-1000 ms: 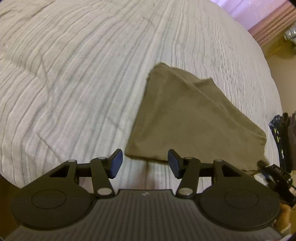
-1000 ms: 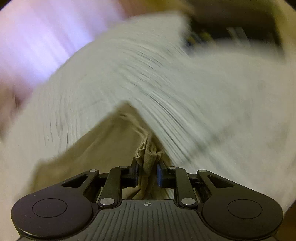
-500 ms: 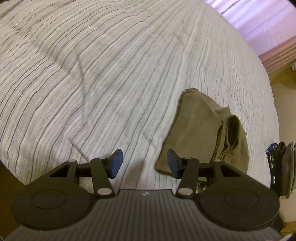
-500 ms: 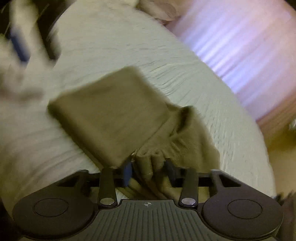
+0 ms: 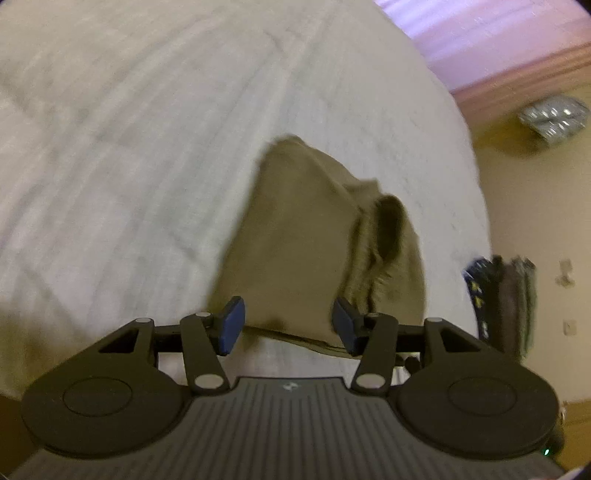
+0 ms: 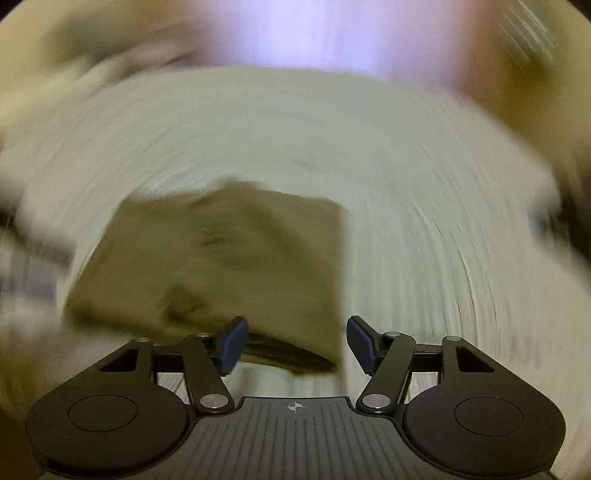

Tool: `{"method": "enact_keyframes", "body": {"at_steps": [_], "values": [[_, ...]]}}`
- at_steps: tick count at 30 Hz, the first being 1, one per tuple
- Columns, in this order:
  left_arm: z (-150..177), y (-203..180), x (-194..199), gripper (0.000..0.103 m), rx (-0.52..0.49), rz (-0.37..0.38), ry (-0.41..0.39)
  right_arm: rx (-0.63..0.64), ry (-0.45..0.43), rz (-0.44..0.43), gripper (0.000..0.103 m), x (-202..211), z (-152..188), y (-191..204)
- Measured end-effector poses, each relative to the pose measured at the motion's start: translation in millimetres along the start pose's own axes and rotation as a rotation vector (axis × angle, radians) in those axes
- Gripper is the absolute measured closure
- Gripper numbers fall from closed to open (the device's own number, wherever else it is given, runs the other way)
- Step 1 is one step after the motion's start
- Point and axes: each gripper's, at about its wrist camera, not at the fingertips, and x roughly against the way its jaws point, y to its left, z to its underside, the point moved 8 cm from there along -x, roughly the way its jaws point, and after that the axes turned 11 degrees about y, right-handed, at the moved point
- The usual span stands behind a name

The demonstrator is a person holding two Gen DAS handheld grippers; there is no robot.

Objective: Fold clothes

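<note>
While both cameras are smeared by motion, the olive-brown garment (image 5: 295, 236) is plain enough: it lies folded into a compact block on the bed (image 5: 129, 147), whose cover is pale with fine grey stripes. Seen from the left wrist, its right side is less tidy, with a bunched, rumpled flap (image 5: 388, 229) standing up a little from the flat part. From the right wrist the same garment (image 6: 229, 258) looks roughly square, its stacked layers showing along the near edge.

Just short of that near edge sits the left gripper (image 5: 289, 329), jaws spread wide and holding nothing, the cloth showing between the blue pads (image 5: 232, 325) but not pinched. On the other side the right gripper (image 6: 297, 345) is likewise wide apart and empty, with the garment's near right corner lying in front of the gap.

Further out, at the right edge of the bed in the left wrist view, there seems to be a small stack of dark clothes (image 5: 498, 299), one navy piece with yellow marks, though the blur makes that uncertain. Beyond the bed hangs a lilac curtain (image 5: 480, 33), beside a cream wall (image 5: 535, 221).
</note>
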Motion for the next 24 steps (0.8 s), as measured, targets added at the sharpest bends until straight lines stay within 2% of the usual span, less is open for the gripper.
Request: {"method": "enact_keyframes", "body": {"at_steps": [2,4,7,9,12,18,20,21,24], "values": [[0,-8,-16,0.055,-0.013,0.037,0.023,-0.292,0.079,-0.061,0.041,-11,-4,-39],[-1,-16,-32,0.054,-0.017,0.081,0.047,-0.500,0.121,-0.125,0.041,-20,-3,-67],[-6,-27,-55,0.050,-0.003,0.166,0.069,-0.625,0.138,-0.167,0.041,-26,-5,-84],[-9,-32,-68,0.046,0.007,0.220,0.085,-0.624,0.140,-0.171,0.041,-24,-5,-86],[-13,-38,-85,0.043,0.017,0.258,0.099,-0.614,0.142,-0.188,0.041,-27,-11,-85],[-14,-54,-106,0.044,-0.048,0.258,0.125,-0.604,0.166,-0.186,0.041,-42,-13,-91],[-11,-60,-108,0.078,-0.076,0.272,0.134,-0.586,0.178,-0.180,0.041,-51,-18,-90],[-10,-63,-108,0.088,-0.090,0.278,0.137,-0.577,0.185,-0.172,0.041,-54,-19,-89],[-6,-76,-86,0.089,-0.201,0.262,0.057,-0.495,0.182,-0.163,0.041,-57,-23,-72]]}}
